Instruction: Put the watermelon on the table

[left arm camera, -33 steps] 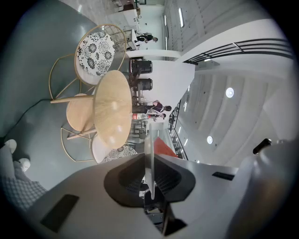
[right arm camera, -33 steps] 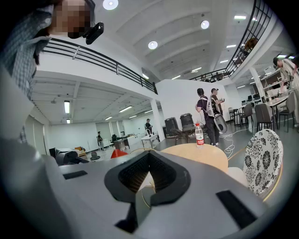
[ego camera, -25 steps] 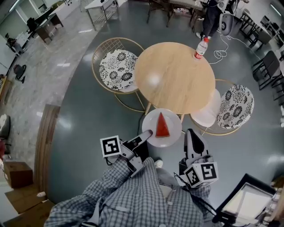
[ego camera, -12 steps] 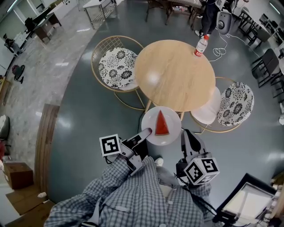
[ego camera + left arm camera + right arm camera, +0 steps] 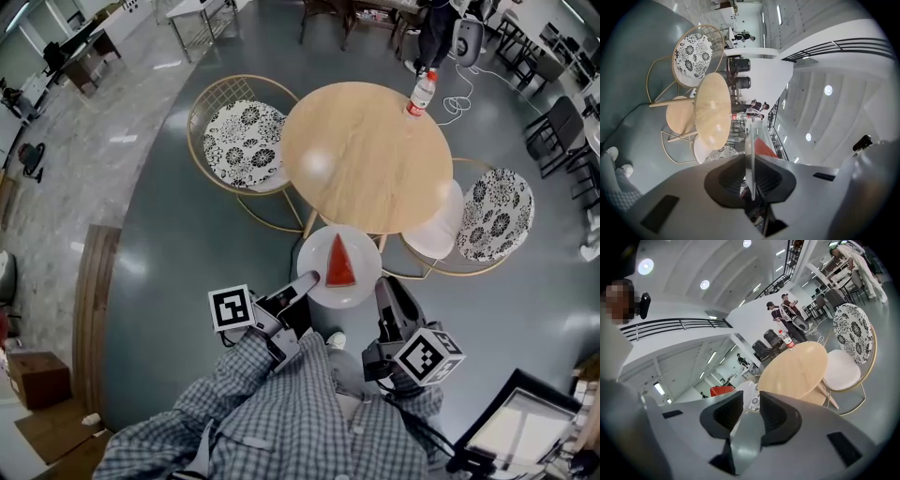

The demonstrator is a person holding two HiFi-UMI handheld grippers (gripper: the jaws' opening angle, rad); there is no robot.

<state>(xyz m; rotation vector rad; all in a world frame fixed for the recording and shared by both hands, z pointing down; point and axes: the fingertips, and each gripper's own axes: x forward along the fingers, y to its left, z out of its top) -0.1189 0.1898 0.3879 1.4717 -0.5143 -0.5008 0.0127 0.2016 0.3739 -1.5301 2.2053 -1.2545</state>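
Head view: left gripper [image 5: 310, 279] clamps plate [image 5: 364, 251] bearing watermelon [image 5: 340, 263], apparently level.

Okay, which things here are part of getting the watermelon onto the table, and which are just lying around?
Job: red watermelon wedge; round white plate under it; left gripper clamped on the plate's rim; round wooden table.
Lying about: red-labelled plastic bottle on the table; floral-cushioned wire chairs either side.
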